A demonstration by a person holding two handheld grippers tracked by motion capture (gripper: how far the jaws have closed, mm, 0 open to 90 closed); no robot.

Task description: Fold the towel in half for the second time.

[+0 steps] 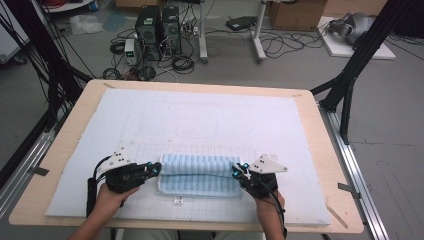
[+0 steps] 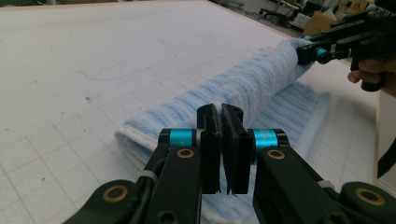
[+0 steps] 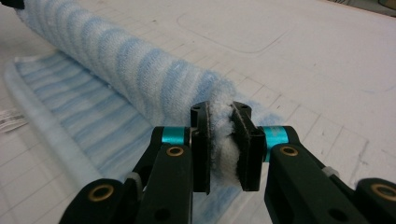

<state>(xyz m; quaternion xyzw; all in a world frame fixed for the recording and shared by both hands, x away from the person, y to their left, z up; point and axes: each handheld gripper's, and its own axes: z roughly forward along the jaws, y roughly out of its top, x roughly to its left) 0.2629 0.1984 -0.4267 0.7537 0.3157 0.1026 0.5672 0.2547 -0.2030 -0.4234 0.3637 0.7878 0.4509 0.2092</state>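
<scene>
While both hands work at the near edge of the table, the blue-striped towel lies on the white gridded mat, its far part rolled into a tube over the flat remainder. Left gripper jaws are pressed nearly together at the roll's left end; cloth between them is probable but not clearly visible. Right gripper jaws are clamped narrow on a tuft of towel at the roll's right end.
</scene>
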